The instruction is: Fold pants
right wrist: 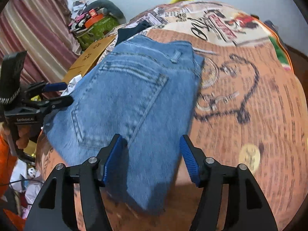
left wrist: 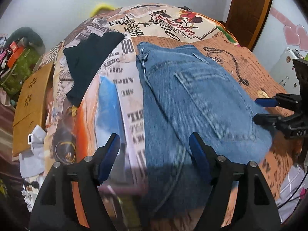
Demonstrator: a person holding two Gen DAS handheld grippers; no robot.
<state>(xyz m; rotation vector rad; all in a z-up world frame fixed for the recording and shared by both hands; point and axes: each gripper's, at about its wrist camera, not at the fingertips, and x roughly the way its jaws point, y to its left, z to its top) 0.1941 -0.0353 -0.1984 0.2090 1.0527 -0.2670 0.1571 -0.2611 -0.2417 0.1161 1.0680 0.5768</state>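
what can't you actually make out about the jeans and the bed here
- Jeans, left wrist view: lower part blurred, and its near end runs behind the left gripper.
- Jeans, right wrist view: layers under the top fold hidden by the denim itself.
- Bedspread print, right wrist view: text smeared by blur.
- Dark garment, right wrist view: mostly hidden behind the jeans.

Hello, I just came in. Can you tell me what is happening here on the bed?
A person is folding pants with a hand-held gripper in each hand. The blue jeans lie folded on the printed bedspread, back pocket up. Both grippers are open and hold nothing: the left hand-held gripper and the right hand-held gripper hover over the near end of the jeans. A dark garment lies beside the jeans.
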